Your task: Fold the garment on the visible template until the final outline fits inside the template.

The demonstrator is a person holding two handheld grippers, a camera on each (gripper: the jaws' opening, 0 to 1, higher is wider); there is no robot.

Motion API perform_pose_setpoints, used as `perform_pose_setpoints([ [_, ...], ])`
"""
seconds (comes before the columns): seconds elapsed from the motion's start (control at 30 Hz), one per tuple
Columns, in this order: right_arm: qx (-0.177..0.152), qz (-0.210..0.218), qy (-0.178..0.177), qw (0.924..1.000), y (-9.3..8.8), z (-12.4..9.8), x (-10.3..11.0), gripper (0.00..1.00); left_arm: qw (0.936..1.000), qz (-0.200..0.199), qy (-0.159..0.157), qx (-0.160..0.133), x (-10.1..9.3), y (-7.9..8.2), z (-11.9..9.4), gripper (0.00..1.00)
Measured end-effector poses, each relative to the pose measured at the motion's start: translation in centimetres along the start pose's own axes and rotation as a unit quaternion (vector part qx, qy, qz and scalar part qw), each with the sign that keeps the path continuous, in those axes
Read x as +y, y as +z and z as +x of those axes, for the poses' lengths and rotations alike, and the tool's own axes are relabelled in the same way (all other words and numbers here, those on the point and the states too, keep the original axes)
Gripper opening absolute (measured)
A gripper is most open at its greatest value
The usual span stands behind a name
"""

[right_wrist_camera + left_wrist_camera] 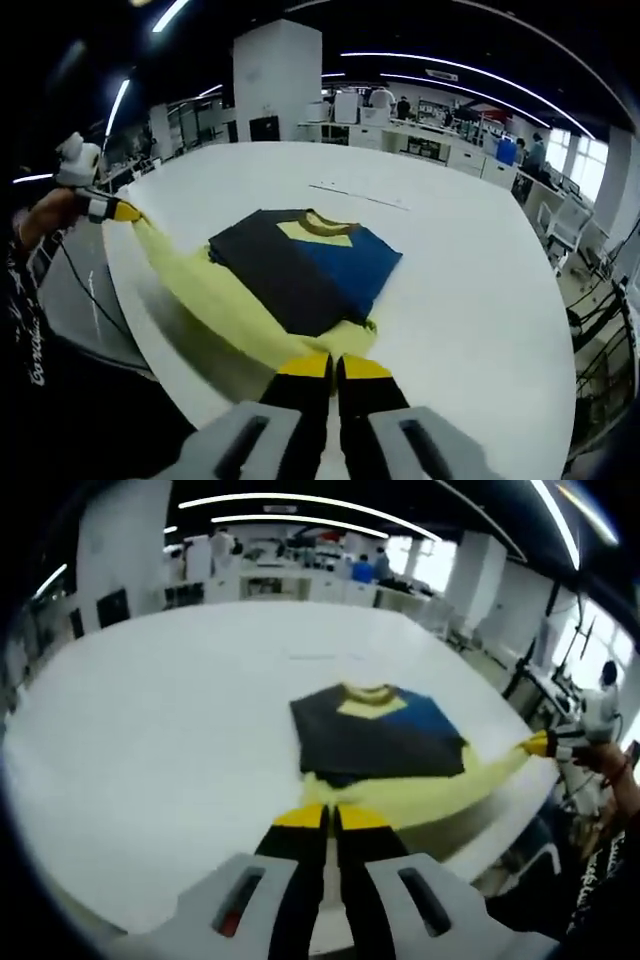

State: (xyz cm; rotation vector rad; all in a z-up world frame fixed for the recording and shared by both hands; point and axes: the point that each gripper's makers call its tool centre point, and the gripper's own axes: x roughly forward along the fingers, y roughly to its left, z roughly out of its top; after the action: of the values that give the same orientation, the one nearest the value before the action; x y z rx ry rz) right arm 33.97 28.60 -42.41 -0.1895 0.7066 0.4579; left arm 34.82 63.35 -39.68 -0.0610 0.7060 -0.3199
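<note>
Jaws of the left gripper, black with yellow tips, rise from the bottom of the left gripper view pressed together on the near edge of the pale yellow part of the garment. In the right gripper view the right gripper stands the same way, its yellow-tipped jaws closed on the yellow cloth at the near rim of the white table. From each grip the yellow cloth runs sideways as a stretched band: in the left gripper view it reaches to the right, where the other gripper's yellow tip holds its far end at the table's edge beside a person's hand; in the right gripper view it reaches up and to the left to the other gripper's yellow tip, held by a hand. Beyond the band, the body of the garment lies flat on the table, a dark grey panel on one side, a blue panel on the other, and a yellow collar at the far edge. Farther on the tabletop, a thin faint line is marked on the white surface. Behind the table lie workbenches, white pillars and ceiling strip lights.
</note>
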Motion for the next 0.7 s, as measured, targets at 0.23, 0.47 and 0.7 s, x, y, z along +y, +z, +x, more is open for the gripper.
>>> perform_pose_setpoints([
  [0.23,-0.015,-0.008,-0.006,0.9998,2.6,1.2,-1.4,0.0,0.9995,0.003,0.008,-0.031,0.6,3.3,1.3,0.0],
  [0.47,-0.027,-0.013,-0.015,0.9995,4.8,2.4,-2.7,0.0,0.9974,0.015,0.025,-0.066,0.8,5.8,2.6,0.0],
  [0.7,-0.049,-0.013,-0.03,0.9983,7.8,3.5,-4.5,0.0,0.995,0.011,0.037,-0.093,1.6,8.7,4.1,0.0],
])
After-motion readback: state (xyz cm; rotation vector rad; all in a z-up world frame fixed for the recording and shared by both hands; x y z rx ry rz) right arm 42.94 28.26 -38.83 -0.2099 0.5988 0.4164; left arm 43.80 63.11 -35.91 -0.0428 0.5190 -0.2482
